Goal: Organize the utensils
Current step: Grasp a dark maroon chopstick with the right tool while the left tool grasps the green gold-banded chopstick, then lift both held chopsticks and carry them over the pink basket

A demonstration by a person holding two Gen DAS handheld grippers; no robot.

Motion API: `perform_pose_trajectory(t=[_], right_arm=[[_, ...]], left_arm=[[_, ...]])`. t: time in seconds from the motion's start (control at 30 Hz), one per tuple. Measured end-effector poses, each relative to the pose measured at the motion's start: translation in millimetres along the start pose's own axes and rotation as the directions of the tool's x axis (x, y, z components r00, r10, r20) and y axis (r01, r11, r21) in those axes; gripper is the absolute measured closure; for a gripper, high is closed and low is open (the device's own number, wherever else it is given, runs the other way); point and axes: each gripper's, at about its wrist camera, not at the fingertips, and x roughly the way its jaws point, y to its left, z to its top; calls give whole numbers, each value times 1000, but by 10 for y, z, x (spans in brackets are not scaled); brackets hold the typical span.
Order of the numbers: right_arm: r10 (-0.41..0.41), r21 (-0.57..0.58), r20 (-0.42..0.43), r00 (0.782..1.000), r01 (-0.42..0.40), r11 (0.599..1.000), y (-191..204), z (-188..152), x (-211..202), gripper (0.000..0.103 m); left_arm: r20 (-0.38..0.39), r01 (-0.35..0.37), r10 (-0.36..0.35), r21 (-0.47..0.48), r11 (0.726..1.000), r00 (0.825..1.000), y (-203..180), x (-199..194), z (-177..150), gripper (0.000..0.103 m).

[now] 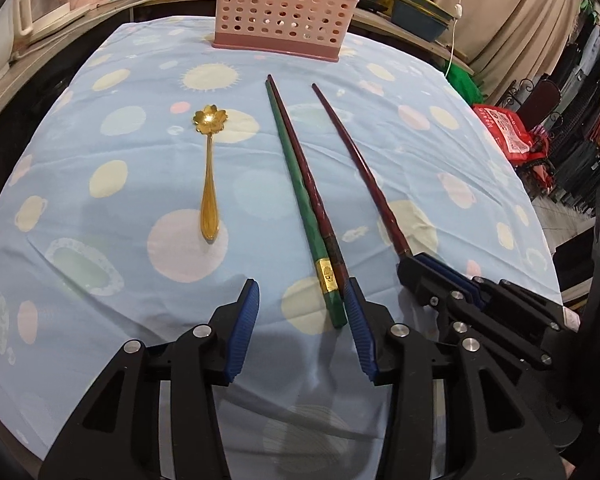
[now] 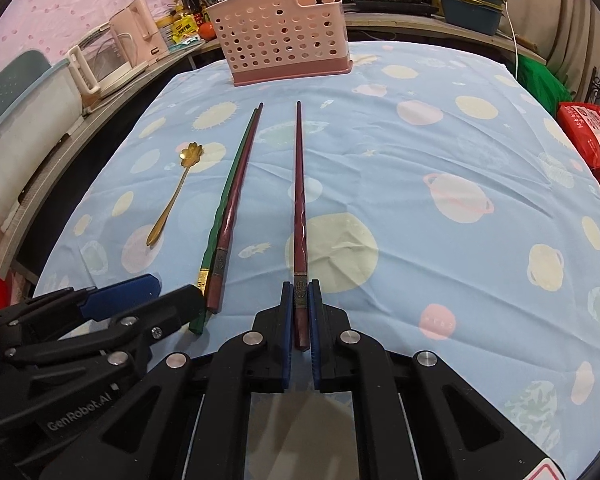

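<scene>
A pink perforated utensil holder [image 1: 284,8] [image 2: 284,32] stands at the far edge of the table. A gold flower spoon [image 1: 210,184] [image 2: 172,196] lies at left. A green chopstick [image 1: 300,200] [image 2: 224,208] and a dark red chopstick [image 1: 312,196] [image 2: 236,200] lie side by side in the middle. My left gripper [image 1: 300,300] is open around their near ends. My right gripper [image 2: 301,292] [image 1: 432,272] is shut on the thick end of a second dark red chopstick [image 2: 299,208] [image 1: 360,168], which points at the holder.
The table has a light blue planet-print cloth [image 1: 100,160] [image 2: 440,152]. A pink kettle [image 2: 136,28], jars and pots stand on a counter behind. A red bag [image 2: 592,132] sits off the right edge.
</scene>
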Motion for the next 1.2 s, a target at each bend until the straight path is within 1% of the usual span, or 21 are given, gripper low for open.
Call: perform_pose_trajectory(t=[0.13,0.37,0.57,0.67,0.7,0.77,0.87,1.2], right_arm=[[-1,-4,0,1000,1,1000,-4,0,1,96],[2,-2,0,1000,-2,1000,2,-5,3,96],[7,-13,-3,1000,-7,1000,46,-4,15,96],[8,-17,-5,1000,-8,1000,55,-1,22,96],[9,-17,-6,1000,-9,1000,57,1,25,96],[8,-18,-5,1000,-8,1000,64,1,27,96],[6,-22,-2,1000,-6,1000,80,6,33,95],[12,-25,12,1000,-12,1000,70,7,-27,95]], left_arm=[[9,-20,19,7,1000,1000,11,8,13,62],[16,-36,37,-36,999,999,133,-9,50,62],[22,-48,48,-12,999,999,68,46,100,62],[29,-59,59,4,998,998,40,59,95,67],[30,-57,57,7,998,998,42,59,93,72],[29,-52,52,9,999,998,51,58,87,84],[29,-49,49,15,999,998,67,64,78,95],[33,-22,22,-3,1000,999,115,-53,50,96]])
